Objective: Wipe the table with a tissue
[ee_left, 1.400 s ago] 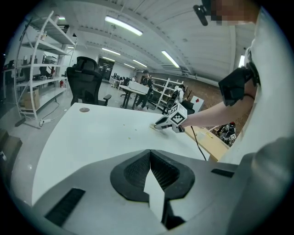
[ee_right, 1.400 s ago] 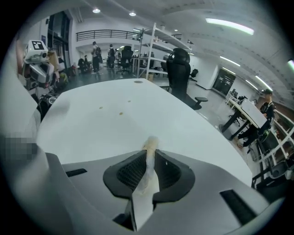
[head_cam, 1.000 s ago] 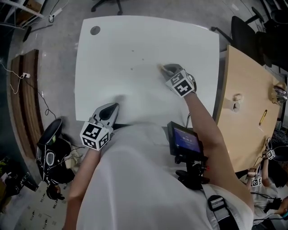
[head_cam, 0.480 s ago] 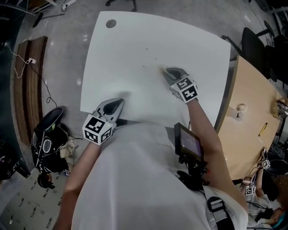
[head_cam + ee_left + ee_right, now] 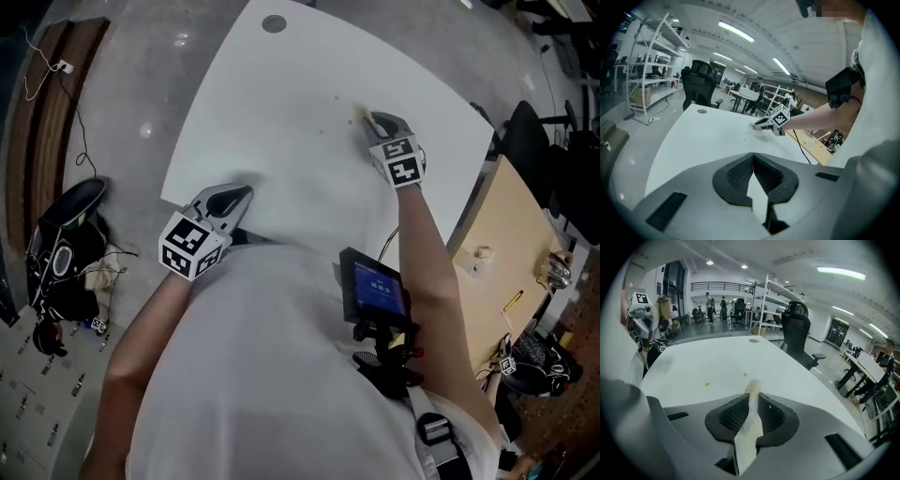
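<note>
Tissue [image 5: 753,386], likely soft, light, easily torn, is pinched in your right tool [image 5: 751,399]; hold its bunched middle. Left tool [image 5: 753,158] pressed together, empty.

One white desk [image 5: 281,122] with rounded corners, standing on a grey floor [image 5: 122,94], bearing a round grey cap [image 5: 274,23] near its far corner, two small yellowish specks [image 5: 707,384] mid-surface, and a tissue [image 5: 752,389] whose yellowish tip meets the top.

A black office chair [image 5: 698,84] stands beside metal shelving [image 5: 649,65]. A wooden desk [image 5: 514,230] sits nearby, and a black bag [image 5: 61,248] lies on the floor [image 5: 122,103].
</note>
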A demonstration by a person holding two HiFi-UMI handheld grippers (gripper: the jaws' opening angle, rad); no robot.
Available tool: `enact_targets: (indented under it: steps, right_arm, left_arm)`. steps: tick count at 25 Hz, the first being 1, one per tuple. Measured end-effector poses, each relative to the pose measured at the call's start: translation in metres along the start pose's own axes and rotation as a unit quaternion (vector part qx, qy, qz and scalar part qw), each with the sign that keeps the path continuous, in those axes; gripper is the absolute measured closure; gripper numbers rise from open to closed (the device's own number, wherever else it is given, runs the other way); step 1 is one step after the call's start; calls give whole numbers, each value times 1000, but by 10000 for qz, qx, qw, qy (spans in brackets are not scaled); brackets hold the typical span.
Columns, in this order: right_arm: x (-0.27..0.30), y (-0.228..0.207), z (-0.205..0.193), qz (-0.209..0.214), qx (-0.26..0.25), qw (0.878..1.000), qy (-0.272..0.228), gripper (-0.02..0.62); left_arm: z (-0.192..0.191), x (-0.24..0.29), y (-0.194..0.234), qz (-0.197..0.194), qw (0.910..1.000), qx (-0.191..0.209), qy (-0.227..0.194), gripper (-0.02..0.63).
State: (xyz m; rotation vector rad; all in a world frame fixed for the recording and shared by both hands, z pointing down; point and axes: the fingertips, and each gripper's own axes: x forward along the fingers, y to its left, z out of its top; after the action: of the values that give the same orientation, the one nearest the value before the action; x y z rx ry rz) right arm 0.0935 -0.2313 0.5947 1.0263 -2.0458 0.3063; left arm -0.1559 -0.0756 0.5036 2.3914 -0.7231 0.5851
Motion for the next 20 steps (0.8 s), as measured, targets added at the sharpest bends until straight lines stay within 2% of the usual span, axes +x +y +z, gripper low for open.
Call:
enact_targets:
  steps: [5,9,14,20]
  right_arm:
    - [24,-6,13,-78,-615,9973,390,535]
    - [22,-1,13,-176,-1075,9935,331,537]
    - [23,19,15,40,-1780,9825,548,537]
    - [16,45,10,274,-2231,9720,691,537]
  left_arm:
    - [6,-16,26,72,9999,-92,-19,600]
    - [5,-19,31,85,9999,-138,5,600]
    - [3,-12,28,-59,9999,-90,65,600]
    - [6,-5,21,-201,9997,26,100,600]
